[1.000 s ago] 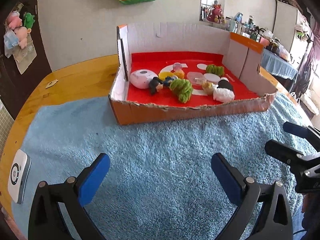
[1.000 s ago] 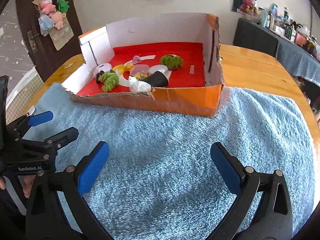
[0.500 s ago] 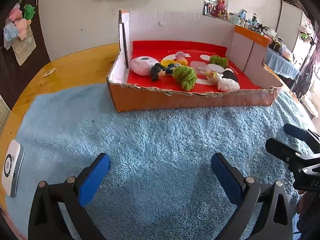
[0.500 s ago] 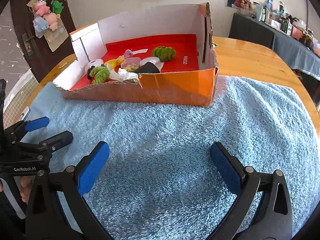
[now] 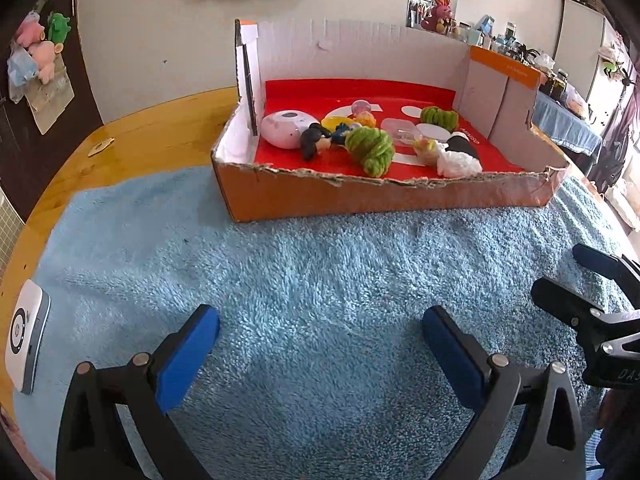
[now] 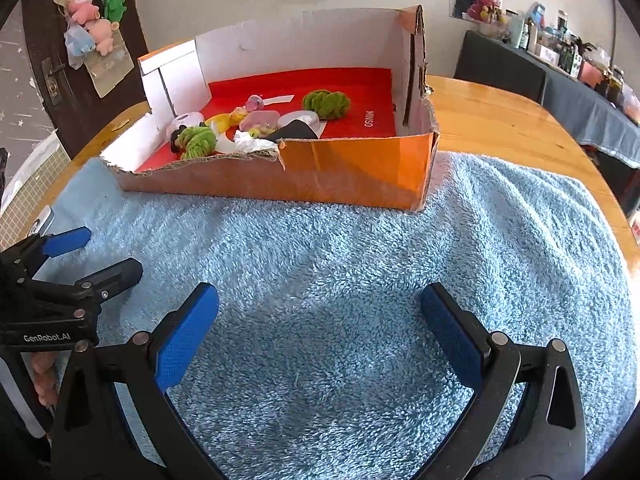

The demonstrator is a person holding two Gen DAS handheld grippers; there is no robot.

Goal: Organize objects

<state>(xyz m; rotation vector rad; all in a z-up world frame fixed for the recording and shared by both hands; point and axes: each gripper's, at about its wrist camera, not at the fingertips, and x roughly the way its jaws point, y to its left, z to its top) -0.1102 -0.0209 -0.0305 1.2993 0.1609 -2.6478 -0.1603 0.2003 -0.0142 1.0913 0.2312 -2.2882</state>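
Note:
An orange cardboard box [image 5: 360, 200] [image 6: 360, 168] with a red floor sits at the far side of a blue towel [image 5: 320, 300] [image 6: 340, 280]. Inside lie several small things: a pink oval case [image 5: 286, 128], a dark-haired figurine [image 5: 314, 142], two green yarn bundles [image 5: 370, 148] [image 6: 326, 104], a white crumpled item [image 5: 458, 164] and a clear plastic case [image 5: 398, 128]. My left gripper [image 5: 320, 344] hovers open over the towel, well short of the box. My right gripper [image 6: 320, 324] is also open and empty, to the right of the left one.
A white device [image 5: 24, 344] lies at the towel's left edge. The round wooden table [image 6: 500, 120] extends beyond the towel. A cluttered side table [image 5: 568, 120] stands at the right. Plush toys [image 6: 90, 20] hang on the dark door at the left.
Both grippers have dropped lower and come a little closer to the box, which now looks larger and is seen from a flatter angle. Both stay open.

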